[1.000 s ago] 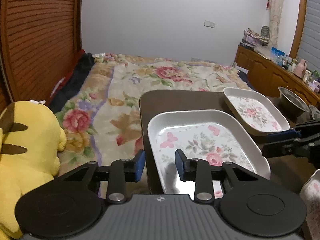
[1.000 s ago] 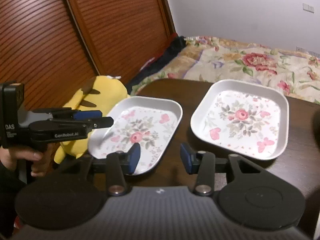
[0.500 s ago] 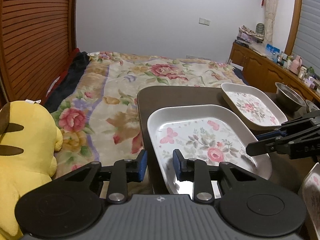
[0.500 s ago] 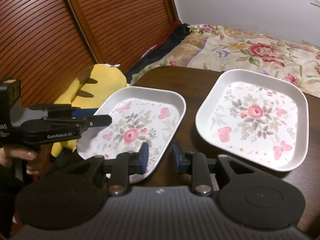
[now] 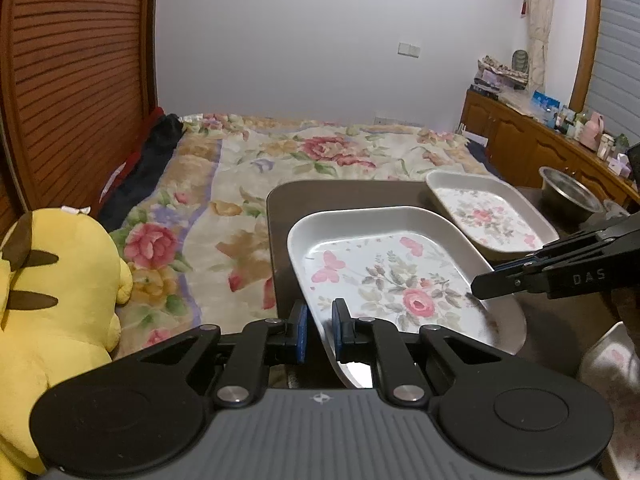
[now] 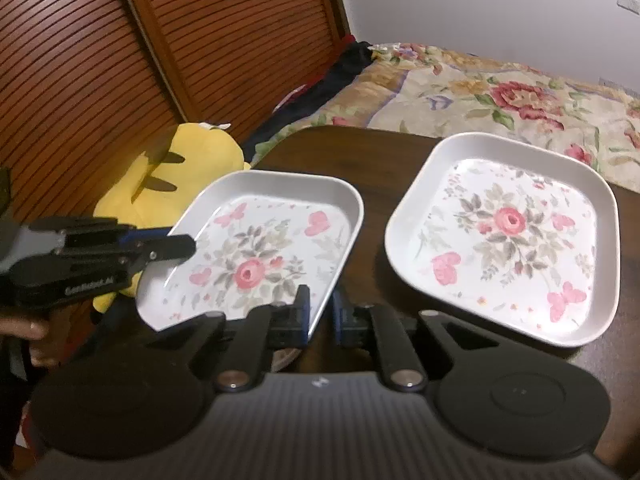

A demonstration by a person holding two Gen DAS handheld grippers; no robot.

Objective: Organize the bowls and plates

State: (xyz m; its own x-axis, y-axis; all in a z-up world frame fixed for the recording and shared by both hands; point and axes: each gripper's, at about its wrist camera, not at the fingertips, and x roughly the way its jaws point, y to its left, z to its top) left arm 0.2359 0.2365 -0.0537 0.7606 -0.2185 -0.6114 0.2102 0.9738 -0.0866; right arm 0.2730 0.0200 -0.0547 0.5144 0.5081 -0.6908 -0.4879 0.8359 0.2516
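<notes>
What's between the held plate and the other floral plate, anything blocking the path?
Nothing visible. Both grippers, left and right, clamp the near plate; only bare table separates it from the far plate.

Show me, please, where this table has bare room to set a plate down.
The table is bare at its far corner behind the gripped plate, and in a narrow strip between that and the second plate. The right side is crowded by a steel bowl.

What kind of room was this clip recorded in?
Most likely a bedroom: a bed with a floral bedspread, a yellow plush toy beside it, and a cluttered wooden dresser along the wall.
</notes>
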